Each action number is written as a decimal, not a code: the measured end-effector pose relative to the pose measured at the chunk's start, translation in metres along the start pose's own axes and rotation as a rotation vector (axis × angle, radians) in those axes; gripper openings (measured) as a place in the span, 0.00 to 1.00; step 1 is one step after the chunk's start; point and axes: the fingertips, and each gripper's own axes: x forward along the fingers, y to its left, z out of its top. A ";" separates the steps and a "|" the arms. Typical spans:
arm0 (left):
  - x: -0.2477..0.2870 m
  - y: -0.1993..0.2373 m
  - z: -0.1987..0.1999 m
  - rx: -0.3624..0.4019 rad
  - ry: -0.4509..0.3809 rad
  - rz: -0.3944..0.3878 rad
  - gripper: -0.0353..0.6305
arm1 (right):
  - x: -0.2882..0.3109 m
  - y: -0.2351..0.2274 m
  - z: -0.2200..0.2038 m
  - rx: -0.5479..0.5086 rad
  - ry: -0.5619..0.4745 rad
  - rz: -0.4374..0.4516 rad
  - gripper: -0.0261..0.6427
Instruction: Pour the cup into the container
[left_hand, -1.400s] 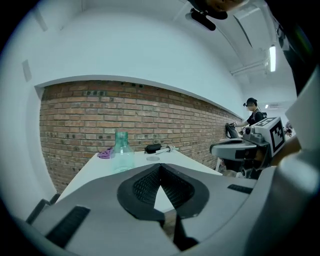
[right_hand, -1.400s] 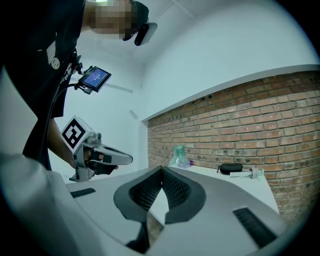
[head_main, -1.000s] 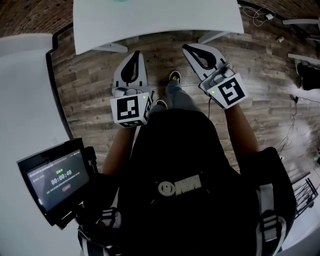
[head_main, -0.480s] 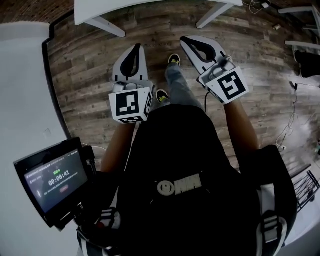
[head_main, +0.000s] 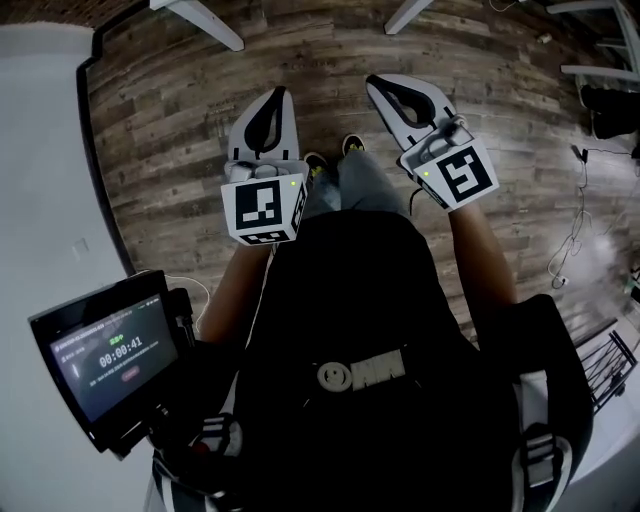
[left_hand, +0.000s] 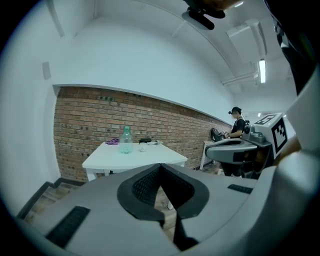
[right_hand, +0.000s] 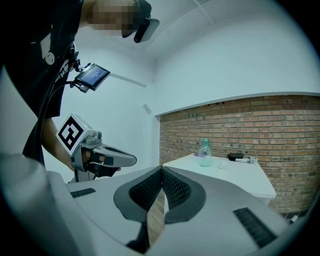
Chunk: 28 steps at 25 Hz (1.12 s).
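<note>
Two grippers, left gripper (head_main: 277, 98) and right gripper (head_main: 380, 88), out in front of the body above the wooden floor (head_main: 180, 130). Left jaws pressed fully together, nothing between. Right jaws together as well, also empty. Well apart from both, by the brick wall (left_hand: 85, 120), a white table (left_hand: 135, 159) with a clear bottle (left_hand: 125, 140) upright and a small clear cup (left_hand: 142, 148) just beside it. On same table a purple item (left_hand: 112, 141) and a dark item (right_hand: 234, 157), too small to name.
</note>
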 end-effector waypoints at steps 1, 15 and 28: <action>-0.004 -0.003 -0.002 -0.003 0.003 -0.001 0.05 | -0.004 0.003 -0.001 0.002 0.004 0.001 0.05; -0.053 -0.088 -0.017 -0.002 0.015 0.016 0.05 | -0.090 0.039 -0.004 0.026 -0.048 0.037 0.05; -0.129 -0.182 -0.048 0.054 0.029 0.057 0.05 | -0.193 0.081 -0.031 0.065 -0.070 0.107 0.05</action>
